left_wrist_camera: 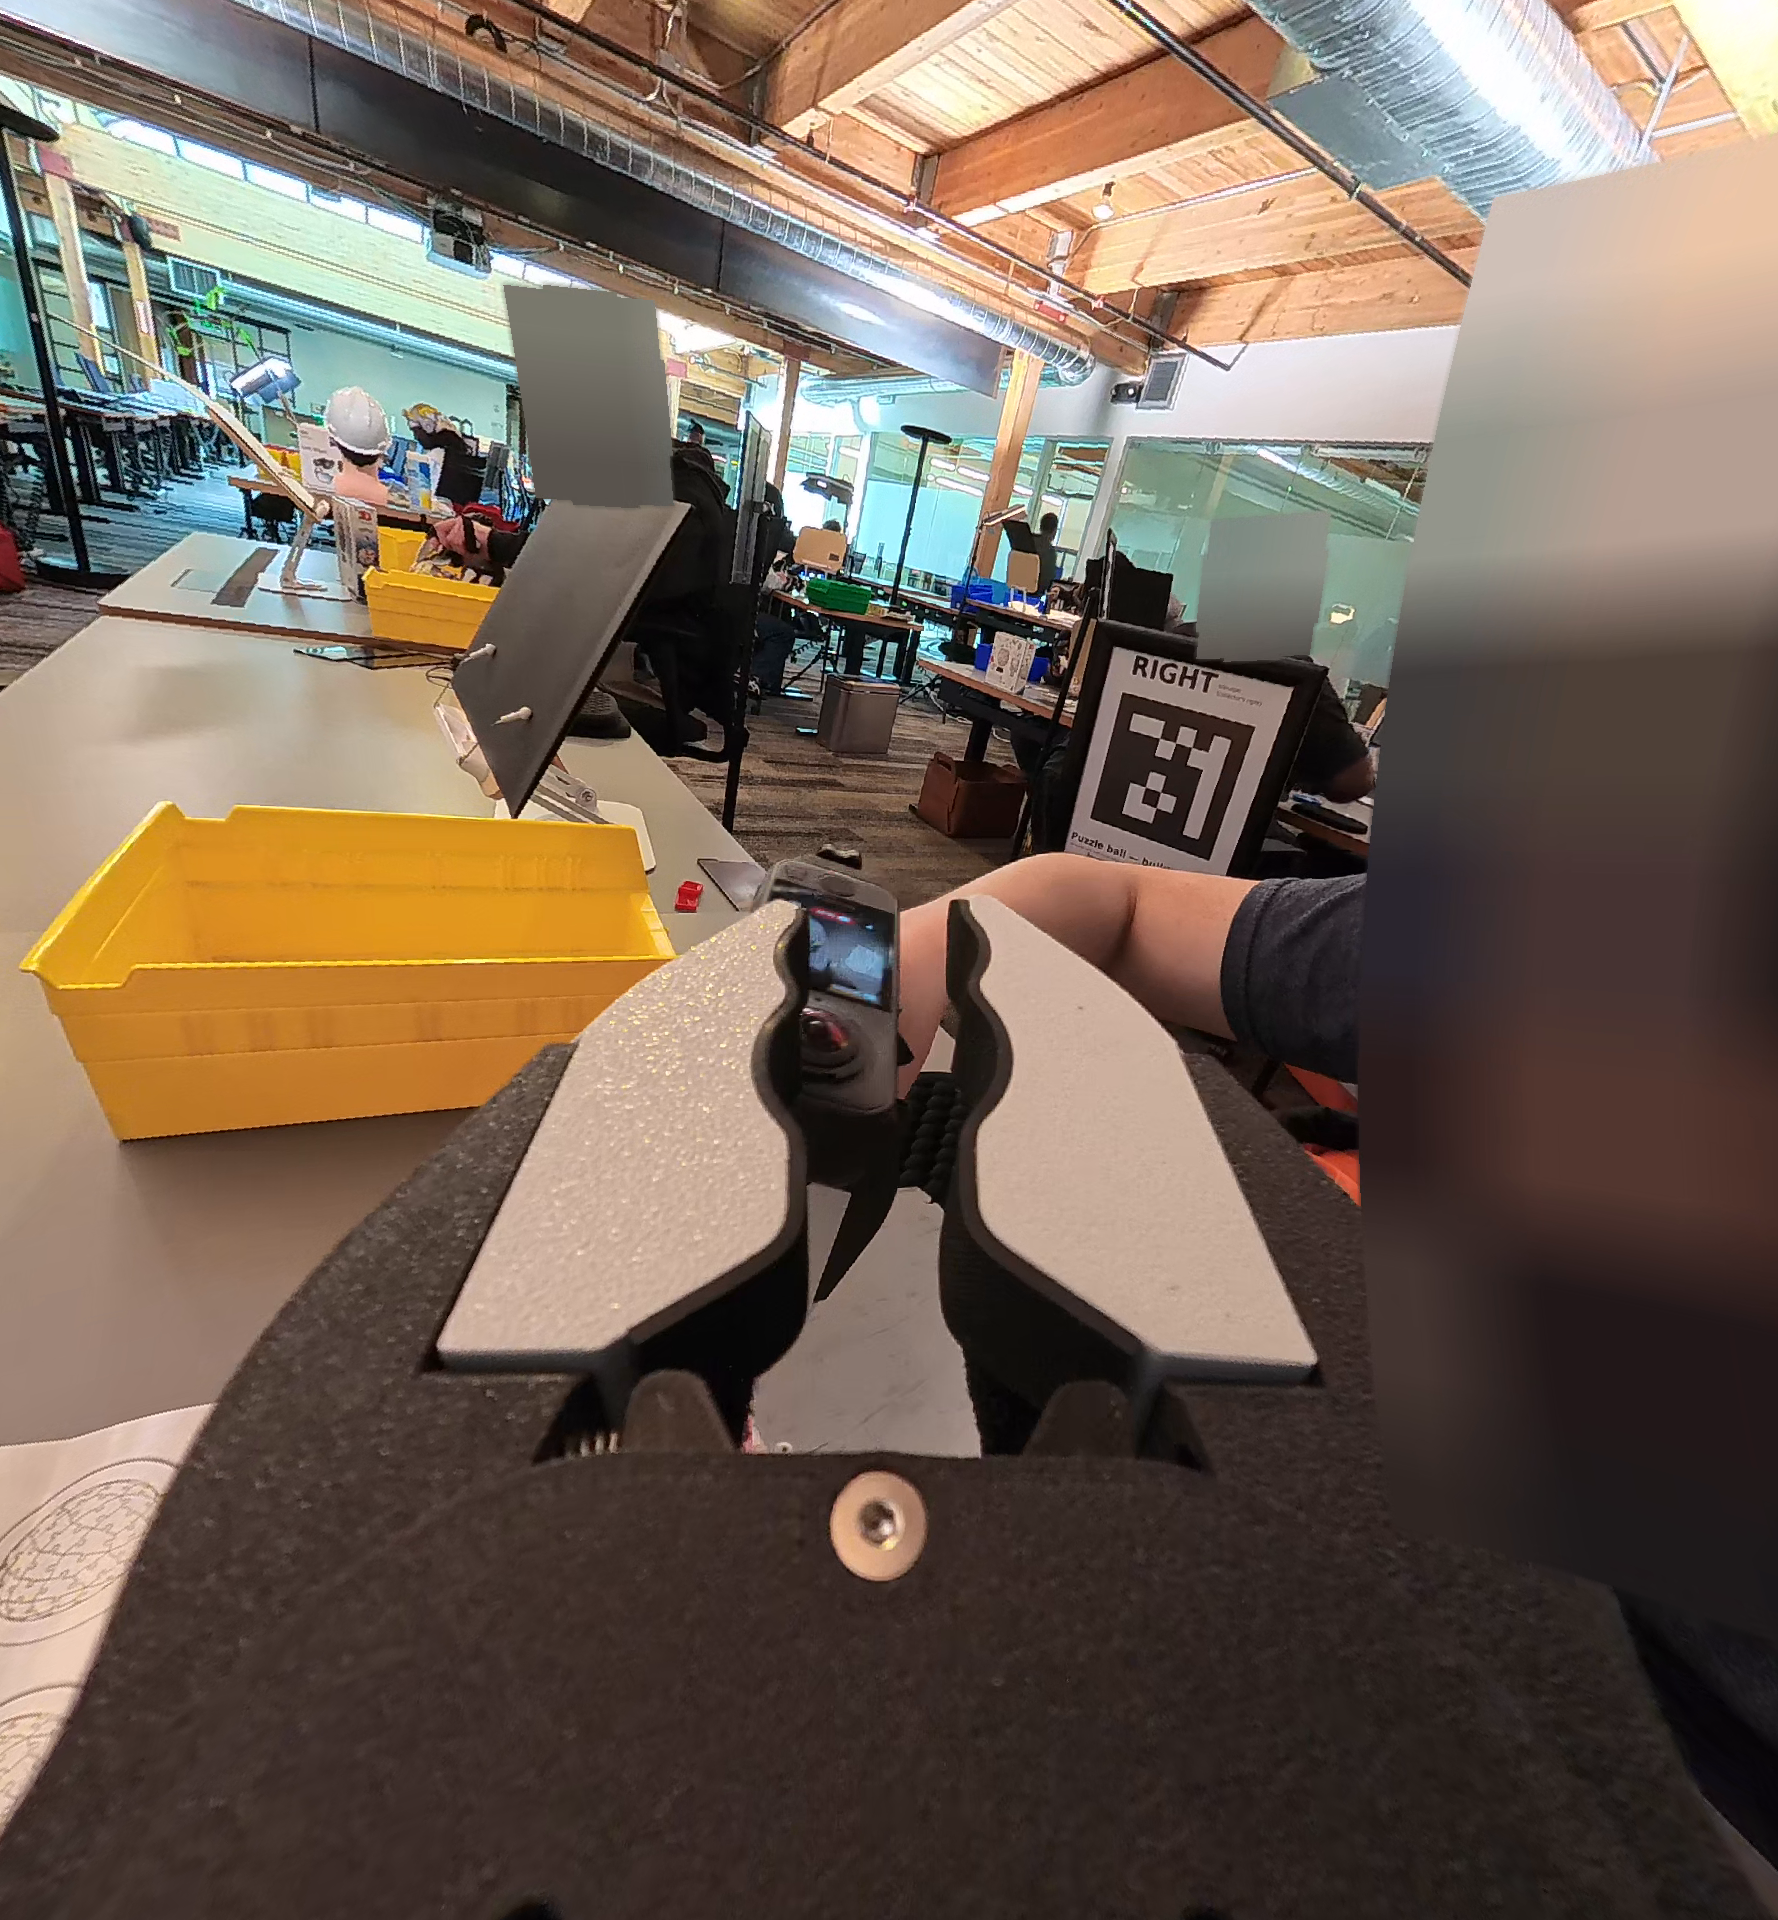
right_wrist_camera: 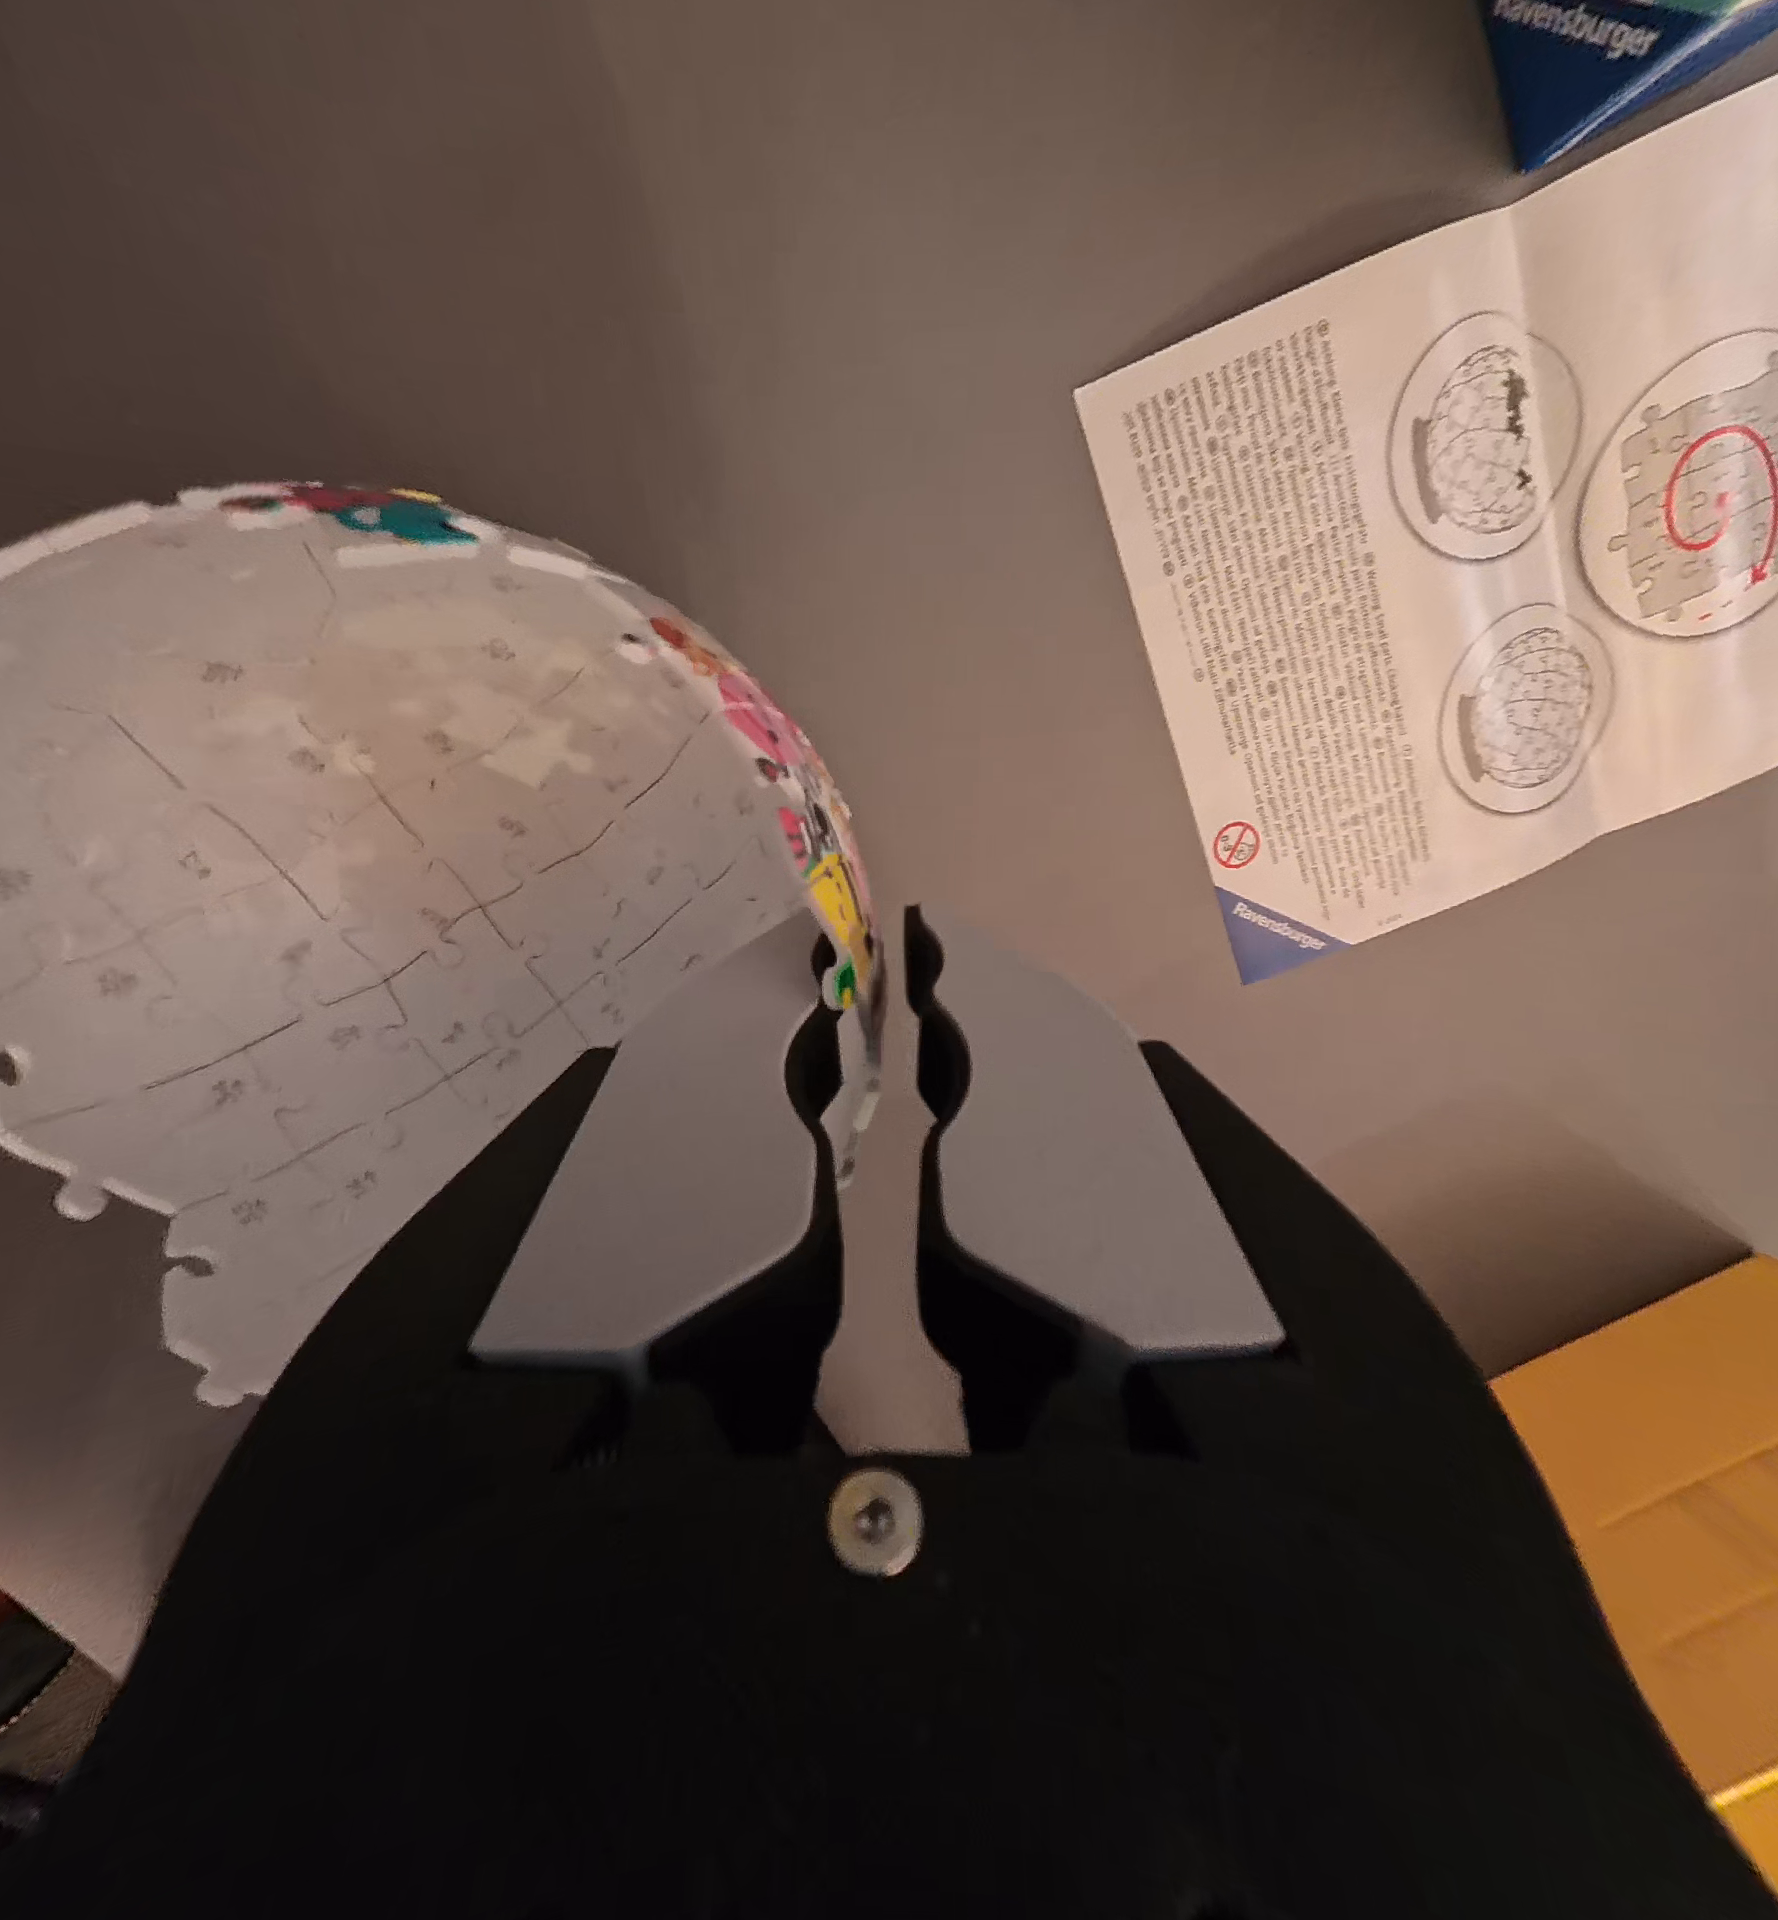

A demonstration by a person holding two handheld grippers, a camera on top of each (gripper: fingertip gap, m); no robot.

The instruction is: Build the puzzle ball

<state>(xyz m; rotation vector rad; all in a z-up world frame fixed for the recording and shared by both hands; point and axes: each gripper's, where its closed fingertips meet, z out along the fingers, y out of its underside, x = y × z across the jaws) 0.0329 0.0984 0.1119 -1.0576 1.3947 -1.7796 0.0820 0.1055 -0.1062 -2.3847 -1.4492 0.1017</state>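
In the right wrist view, a partly built puzzle ball (right_wrist_camera: pixel 324 831) shows as a curved shell. Its white inside faces me and coloured print runs along its outer edge. My right gripper (right_wrist_camera: pixel 864 935) is shut on the shell's rim and holds it above the grey table (right_wrist_camera: pixel 864 312). In the left wrist view, my left gripper (left_wrist_camera: pixel 872 909) is open and empty above the table (left_wrist_camera: pixel 137 1247). Beyond its fingers I see the black camera of the other gripper (left_wrist_camera: pixel 843 997) and a person's forearm (left_wrist_camera: pixel 1072 935). The shell is hidden in this view.
A yellow bin (left_wrist_camera: pixel 345 966) stands left of my left gripper; one also shows in the right wrist view (right_wrist_camera: pixel 1695 1558). A folded instruction sheet (right_wrist_camera: pixel 1487 582) lies on the table beside a blue box (right_wrist_camera: pixel 1591 73). A tilted black board (left_wrist_camera: pixel 573 644) and a marker sign (left_wrist_camera: pixel 1176 769) stand farther back. The tips of one gripper are about 20 centimeters away from the tips of the other.
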